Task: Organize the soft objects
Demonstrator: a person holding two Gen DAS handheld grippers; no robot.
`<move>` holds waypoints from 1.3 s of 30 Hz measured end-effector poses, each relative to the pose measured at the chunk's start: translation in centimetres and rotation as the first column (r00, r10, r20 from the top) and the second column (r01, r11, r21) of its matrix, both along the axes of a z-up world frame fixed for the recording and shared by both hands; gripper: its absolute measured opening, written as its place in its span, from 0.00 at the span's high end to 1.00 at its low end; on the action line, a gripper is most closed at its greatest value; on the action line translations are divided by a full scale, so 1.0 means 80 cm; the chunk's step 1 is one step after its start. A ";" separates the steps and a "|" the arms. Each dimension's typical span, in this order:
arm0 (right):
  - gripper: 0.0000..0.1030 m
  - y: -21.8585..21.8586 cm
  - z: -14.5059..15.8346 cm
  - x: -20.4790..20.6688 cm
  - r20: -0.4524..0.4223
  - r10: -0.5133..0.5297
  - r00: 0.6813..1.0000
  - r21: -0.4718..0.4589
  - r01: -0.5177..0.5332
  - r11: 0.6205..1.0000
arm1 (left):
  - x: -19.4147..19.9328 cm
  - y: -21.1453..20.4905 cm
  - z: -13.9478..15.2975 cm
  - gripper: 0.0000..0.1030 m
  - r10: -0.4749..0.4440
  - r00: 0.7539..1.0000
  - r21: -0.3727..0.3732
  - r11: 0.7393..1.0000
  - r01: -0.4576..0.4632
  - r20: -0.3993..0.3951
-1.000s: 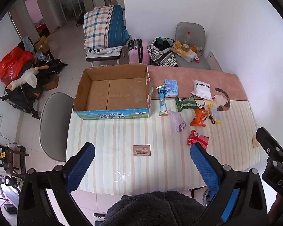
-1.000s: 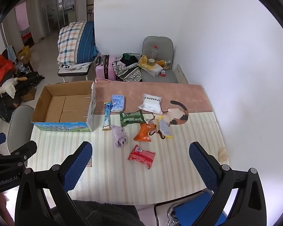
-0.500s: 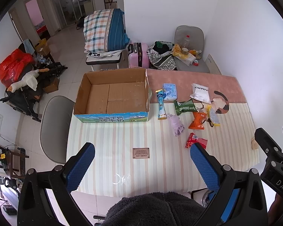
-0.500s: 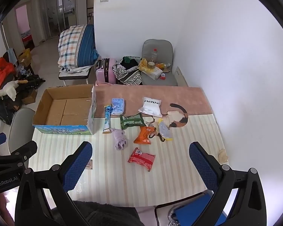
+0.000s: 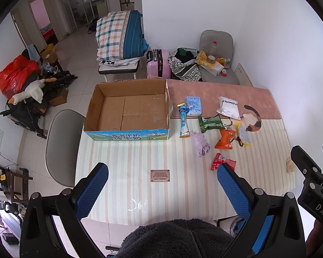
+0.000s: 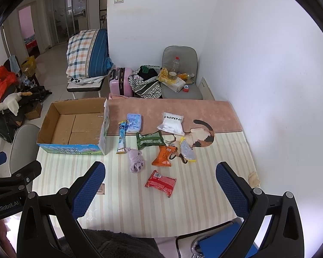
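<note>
An open cardboard box point(image 5: 129, 109) point(image 6: 75, 126) stands empty at the table's far left. To its right lie a lilac cloth point(image 5: 200, 143) point(image 6: 136, 160), a red packet point(image 5: 222, 163) point(image 6: 160, 182), an orange packet point(image 5: 225, 138) point(image 6: 164, 155), a green packet point(image 5: 211, 123) point(image 6: 149, 139), a blue tissue pack point(image 5: 193, 105) point(image 6: 134, 122), a long tube sachet point(image 5: 183, 120) point(image 6: 121, 137) and a white pouch point(image 5: 228, 107) point(image 6: 171, 123). My left gripper point(image 5: 162, 190) and right gripper point(image 6: 160, 188) are both open and empty, held high above the table's near edge.
The striped table cover point(image 5: 140, 154) has a small brown label point(image 5: 160, 175). A cat-shaped mat point(image 6: 201, 136) and a yellow-edged pad point(image 6: 187, 153) lie at the right. A grey chair point(image 5: 62, 146) stands left of the table. The white wall is close on the right.
Both grippers have risen and drawn back a little, so the table and the things on it look slightly smaller. Nothing on the table has moved.
</note>
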State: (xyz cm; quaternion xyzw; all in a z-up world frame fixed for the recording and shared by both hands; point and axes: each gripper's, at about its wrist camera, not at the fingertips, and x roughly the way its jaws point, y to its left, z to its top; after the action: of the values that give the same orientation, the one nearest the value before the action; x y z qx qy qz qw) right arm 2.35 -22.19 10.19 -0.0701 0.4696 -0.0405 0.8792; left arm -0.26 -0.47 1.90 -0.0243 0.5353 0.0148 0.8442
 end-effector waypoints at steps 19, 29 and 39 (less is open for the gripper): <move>0.00 0.001 0.000 0.004 0.000 0.006 1.000 0.000 -0.006 1.000 | -0.001 0.000 -0.002 0.00 0.000 1.000 0.000 1.000 0.000 0.001; 0.00 0.000 0.002 0.005 0.003 0.007 1.000 -0.004 -0.007 1.000 | 0.001 -0.001 -0.003 0.00 0.002 1.000 0.000 1.000 -0.002 0.002; 0.00 0.000 0.001 0.004 0.004 0.008 1.000 -0.002 -0.008 1.000 | 0.001 -0.001 -0.003 0.00 0.003 1.000 0.001 1.000 -0.003 0.003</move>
State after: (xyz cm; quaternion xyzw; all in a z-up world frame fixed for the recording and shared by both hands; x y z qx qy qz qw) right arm 2.68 -22.15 10.27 -0.0728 0.4677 -0.0375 0.8801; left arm -0.20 -0.58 1.68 -0.0247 0.5340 0.0165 0.8450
